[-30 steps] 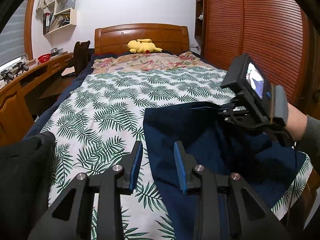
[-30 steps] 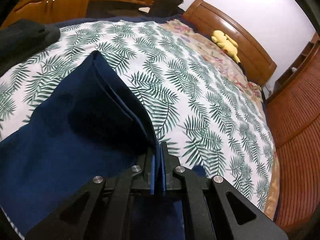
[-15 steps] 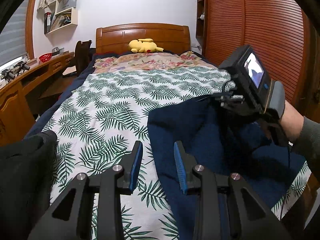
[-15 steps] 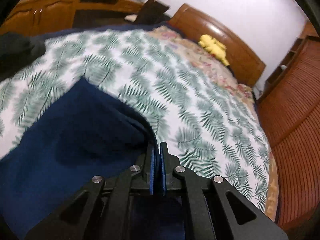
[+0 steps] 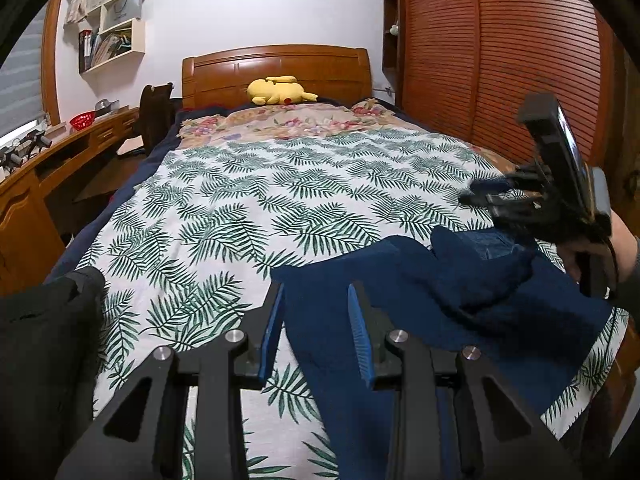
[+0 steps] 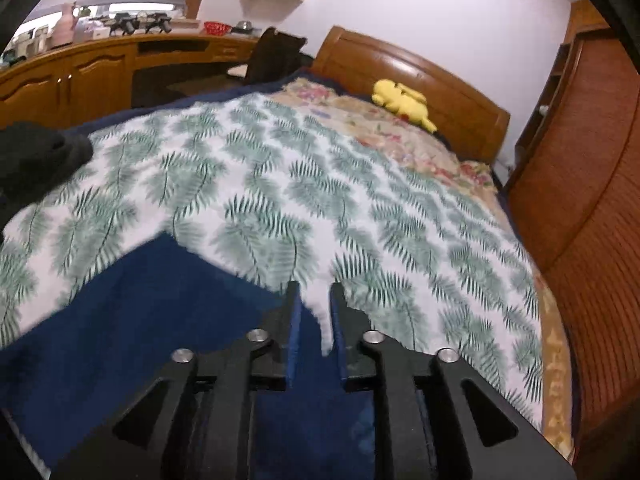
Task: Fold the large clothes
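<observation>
The navy garment lies on the bed, spread over the leaf-print cover at the foot end, from 6 to 3 o'clock in the left wrist view, with a bunched fold along its far edge. The left claw hovers over the garment's near edge, its jaws apart and gripping nothing. The right claw, at 3 o'clock in the left view, hangs above the garment's far corner; its jaws are opening, with only bed cover and cloth seen below the gap, nothing pinched. A black garment sits at 8 o'clock. A yellow plush toy rests by the headboard at 12 o'clock.
</observation>
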Tool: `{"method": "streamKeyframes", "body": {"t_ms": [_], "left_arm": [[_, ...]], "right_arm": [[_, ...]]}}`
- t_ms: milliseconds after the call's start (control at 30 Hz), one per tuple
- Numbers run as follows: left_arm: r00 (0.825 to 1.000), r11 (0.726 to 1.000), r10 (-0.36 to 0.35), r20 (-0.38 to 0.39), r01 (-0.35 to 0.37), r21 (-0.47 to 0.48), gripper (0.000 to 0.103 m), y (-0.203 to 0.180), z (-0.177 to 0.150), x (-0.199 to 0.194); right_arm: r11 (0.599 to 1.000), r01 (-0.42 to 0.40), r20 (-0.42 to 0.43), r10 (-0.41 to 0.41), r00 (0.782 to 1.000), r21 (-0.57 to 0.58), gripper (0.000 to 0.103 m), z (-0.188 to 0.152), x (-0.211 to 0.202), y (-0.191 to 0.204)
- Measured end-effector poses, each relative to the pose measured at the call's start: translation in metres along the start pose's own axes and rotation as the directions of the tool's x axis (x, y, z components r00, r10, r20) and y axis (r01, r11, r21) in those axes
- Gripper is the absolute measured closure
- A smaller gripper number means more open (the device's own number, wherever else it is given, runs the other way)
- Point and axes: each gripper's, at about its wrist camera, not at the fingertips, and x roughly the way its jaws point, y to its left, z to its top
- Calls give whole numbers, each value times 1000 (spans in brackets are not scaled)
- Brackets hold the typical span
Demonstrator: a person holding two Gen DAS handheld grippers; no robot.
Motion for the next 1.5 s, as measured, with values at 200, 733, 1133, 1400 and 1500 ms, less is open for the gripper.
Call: {"method": "streamKeyframes", "body": {"t_ms": [200,733,1133,1400,1500], "left_arm": [[999,999,-37,-23,38,23,72,-18,0,10],[989,990,-121,-89,127,62,72,-72,7,44],[988,989,-101,-113,112,92,72,-82,3,52],[988,989,-99,-117,111,103,72,-84,1,51],[988,988,-102,-118,115,105,72,-85,0,51]], "right_arm": [[999,-49,-135,51,990,19,50,-48,21,-13],[987,-144,-372,159,914,67,63,-113,71,-28],[998,-15,-221,3,975,-53,102,-69,58,-44],[994,91,-167,-99,981,-51,102,-36,90,-51],[988,155,-117,-153,981,7,102,-30,82,-63]]}}
